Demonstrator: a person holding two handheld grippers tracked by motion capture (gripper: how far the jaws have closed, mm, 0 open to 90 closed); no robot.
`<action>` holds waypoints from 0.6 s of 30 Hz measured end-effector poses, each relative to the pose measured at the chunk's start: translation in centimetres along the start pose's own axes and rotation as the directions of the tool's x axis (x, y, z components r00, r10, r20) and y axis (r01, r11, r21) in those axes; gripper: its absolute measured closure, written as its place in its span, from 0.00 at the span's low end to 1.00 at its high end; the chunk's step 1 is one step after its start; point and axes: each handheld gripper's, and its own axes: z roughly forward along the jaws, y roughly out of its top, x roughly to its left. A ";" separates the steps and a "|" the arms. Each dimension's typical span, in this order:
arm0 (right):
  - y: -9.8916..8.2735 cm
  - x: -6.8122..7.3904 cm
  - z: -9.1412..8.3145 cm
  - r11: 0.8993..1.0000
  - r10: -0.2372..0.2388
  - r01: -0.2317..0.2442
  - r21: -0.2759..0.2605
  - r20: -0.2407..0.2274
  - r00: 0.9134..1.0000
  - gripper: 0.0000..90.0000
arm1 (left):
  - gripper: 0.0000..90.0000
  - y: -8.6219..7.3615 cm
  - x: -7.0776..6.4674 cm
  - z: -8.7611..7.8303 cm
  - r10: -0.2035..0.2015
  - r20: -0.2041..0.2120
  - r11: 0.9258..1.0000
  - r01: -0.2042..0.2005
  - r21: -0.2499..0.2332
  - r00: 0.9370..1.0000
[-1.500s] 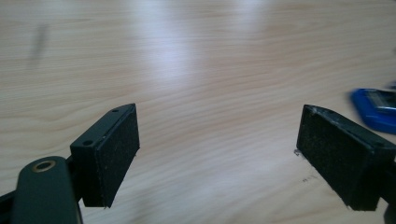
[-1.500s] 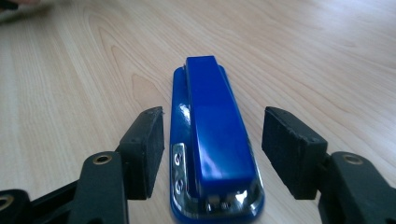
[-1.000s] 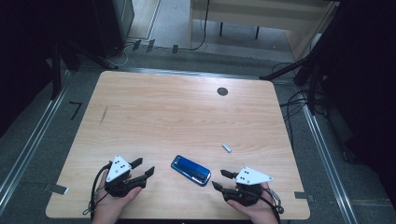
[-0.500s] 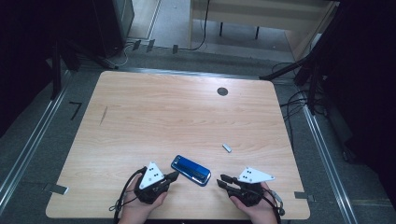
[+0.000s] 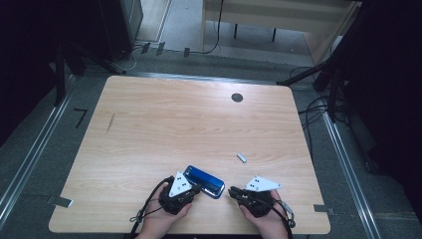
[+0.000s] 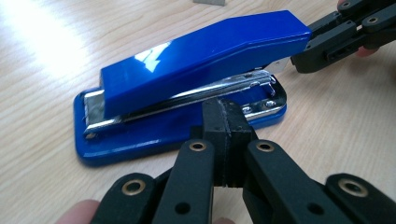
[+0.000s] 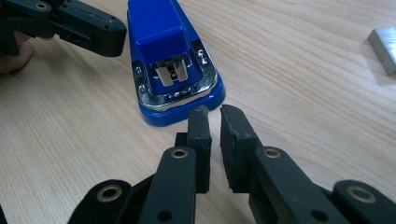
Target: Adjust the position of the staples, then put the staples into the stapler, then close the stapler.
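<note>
A blue stapler point(image 5: 204, 181) lies flat near the table's front edge, between my two grippers. My left gripper point(image 5: 196, 188) is shut with nothing in it. In the left gripper view its joined tips point(image 6: 227, 109) sit right at the long side of the stapler point(image 6: 196, 60)'s base. My right gripper point(image 5: 232, 191) points at the stapler's front end and has just been closing. Only a thin slit is left between its pads point(image 7: 215, 114), which hold nothing, a little short of the stapler point(image 7: 163, 28). Each gripper view also shows the other gripper's tip beside the stapler.
A small strip of staples point(image 5: 242, 158) lies behind and to the right of the stapler, seen also as the staple strip point(image 7: 384, 44). A dark round hole point(image 5: 237, 97) is at the table's far side. Cables and metal rails run along the floor around the table.
My left gripper slid right along the front edge up to the stapler and its jaws closed. My right gripper stayed in place while its jaws drew together.
</note>
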 end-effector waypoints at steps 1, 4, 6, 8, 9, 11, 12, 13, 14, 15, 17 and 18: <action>0.0 0.2 0.1 1.000 0.005 -0.005 0.001 -0.006 1.000 0.93 | 1.00 0.0 -0.1 0.1 0.009 0.004 1.000 -0.009 0.011 1.000; 0.1 0.3 0.1 1.000 -0.009 0.009 0.000 -0.013 1.000 0.93 | 1.00 0.0 -0.2 0.1 0.016 0.004 1.000 -0.016 0.016 1.000; 0.1 0.4 0.3 1.000 -0.014 0.014 -0.003 -0.013 1.000 0.93 | 1.00 0.0 -0.2 0.1 -0.003 0.000 1.000 0.003 0.024 1.000; 0.2 0.4 0.3 1.000 -0.011 0.011 -0.004 -0.016 1.000 0.94 | 1.00 0.0 -0.1 0.2 -0.018 0.000 0.999 0.018 0.026 1.000; 0.2 0.4 0.4 1.000 -0.015 0.015 -0.002 -0.013 1.000 0.94 | 1.00 0.0 0.0 0.3 -0.029 0.004 0.999 0.029 0.029 1.000; 0.3 0.4 0.6 1.000 -0.012 0.012 -0.003 -0.010 1.000 0.94 | 1.00 0.1 0.1 0.3 -0.047 0.000 0.998 0.047 0.031 0.999; 0.3 0.4 0.6 1.000 -0.012 0.012 -0.003 -0.010 1.000 0.94 | 1.00 0.1 0.1 0.4 -0.050 -0.006 0.998 0.050 0.031 0.999; 0.3 0.6 0.6 1.000 -0.016 0.016 -0.004 -0.013 1.000 0.94 | 1.00 0.1 0.1 0.4 -0.048 -0.010 0.998 0.048 0.035 0.999; 0.3 0.6 0.6 1.000 -0.016 0.016 -0.004 -0.013 1.000 0.94 | 1.00 0.1 0.0 0.4 -0.044 -0.016 0.998 0.044 0.038 0.999; 0.3 0.6 0.6 1.000 -0.019 0.018 -0.004 -0.015 1.000 0.94 | 1.00 0.1 0.0 0.4 -0.039 -0.022 0.998 0.040 0.041 0.999; 0.3 0.6 0.6 1.000 -0.018 0.018 -0.003 -0.016 1.000 0.94 | 1.00 0.1 0.0 0.5 -0.037 -0.026 0.998 0.039 0.045 0.999; 0.3 0.6 0.6 1.000 -0.018 0.018 -0.003 -0.015 1.000 0.94 | 1.00 0.1 -0.1 0.5 -0.039 -0.027 0.998 0.040 0.046 0.999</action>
